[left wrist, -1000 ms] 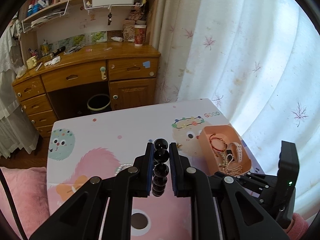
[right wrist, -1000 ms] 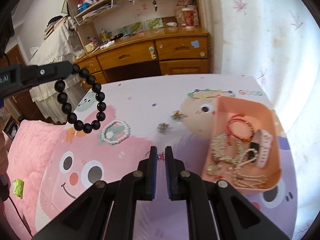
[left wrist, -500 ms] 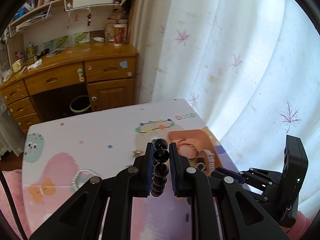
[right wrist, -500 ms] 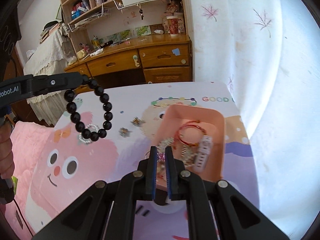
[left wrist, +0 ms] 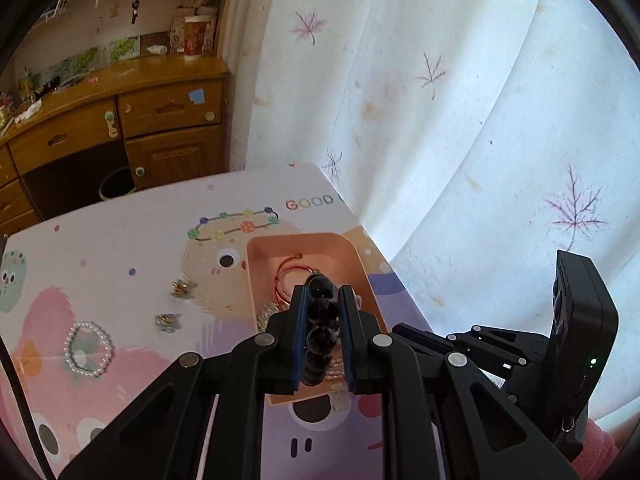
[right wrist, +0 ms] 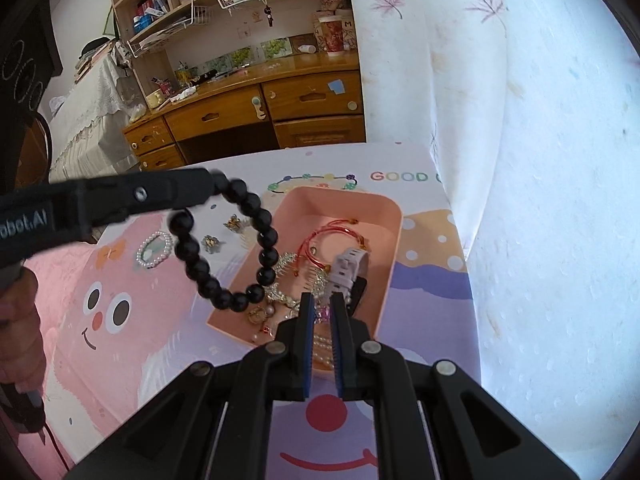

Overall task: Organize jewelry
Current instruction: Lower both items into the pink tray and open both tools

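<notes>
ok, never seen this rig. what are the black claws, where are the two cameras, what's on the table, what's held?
No robot arm here: a person carries a handheld two-finger gripper in each hand, each with a fisheye camera looking along its fingers. The left view shows the left gripper shut on a black bead bracelet, above the pink tray. The right view shows the right gripper, shut on a small pink-purple trinket I can't identify, with that bracelet hanging at left. The tray holds mixed jewelry. A pearl bracelet and two small gold pieces lie on the cartoon mat.
</notes>
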The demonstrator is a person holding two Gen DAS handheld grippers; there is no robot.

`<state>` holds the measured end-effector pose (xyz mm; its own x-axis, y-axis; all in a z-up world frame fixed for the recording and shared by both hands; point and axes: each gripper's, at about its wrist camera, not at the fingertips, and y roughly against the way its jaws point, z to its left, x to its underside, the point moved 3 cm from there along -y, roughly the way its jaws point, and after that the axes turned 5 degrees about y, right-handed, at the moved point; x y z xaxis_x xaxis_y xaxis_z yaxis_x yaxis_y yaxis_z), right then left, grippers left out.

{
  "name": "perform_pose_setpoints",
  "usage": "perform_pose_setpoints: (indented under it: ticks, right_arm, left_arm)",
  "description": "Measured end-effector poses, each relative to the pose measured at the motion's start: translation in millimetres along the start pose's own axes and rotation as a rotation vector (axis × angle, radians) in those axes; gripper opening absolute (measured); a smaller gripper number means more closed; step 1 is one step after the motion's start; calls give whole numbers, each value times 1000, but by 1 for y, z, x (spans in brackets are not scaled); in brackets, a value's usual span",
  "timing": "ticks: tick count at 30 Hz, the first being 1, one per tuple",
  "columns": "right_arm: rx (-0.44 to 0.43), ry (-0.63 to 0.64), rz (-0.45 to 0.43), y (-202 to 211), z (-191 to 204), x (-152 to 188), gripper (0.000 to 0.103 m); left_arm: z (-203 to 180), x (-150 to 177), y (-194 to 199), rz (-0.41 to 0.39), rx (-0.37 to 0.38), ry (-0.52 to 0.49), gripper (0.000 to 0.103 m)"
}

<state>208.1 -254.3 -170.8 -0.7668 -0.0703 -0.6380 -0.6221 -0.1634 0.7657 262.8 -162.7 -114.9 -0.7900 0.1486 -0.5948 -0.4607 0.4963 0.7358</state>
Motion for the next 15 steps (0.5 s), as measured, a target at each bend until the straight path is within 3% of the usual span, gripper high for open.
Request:
perform_pose_setpoints:
  ticks: [1, 3, 7, 9, 11, 13, 15]
  right_arm:
    - [-7, -3, 13, -3, -1, 0, 8]
    - [-9, -18, 49, -9, -3, 1, 9]
    - [-28, -50, 59, -11, -7, 2, 10]
    - [-32, -63, 61, -12, -6, 1, 17]
    - [-38, -77, 64, -15, -5, 0, 31]
    - [-48, -91, 66, -17, -2, -1, 35]
    - [-69, -107, 71, -20, 3, -4, 36]
  left_arm:
    - [-1, 1, -3, 12, -4, 4, 18]
    - [-1, 0, -5, 21, -27, 4, 38]
    - [9, -1, -2, 17, -53, 17, 45]
    - [17, -1, -1, 26, -79, 27, 53]
    - [26, 0, 0, 30, -112, 40, 60]
    - [37, 1, 3, 30, -134, 59, 62]
    - [51, 4, 7, 29, -156, 88, 72]
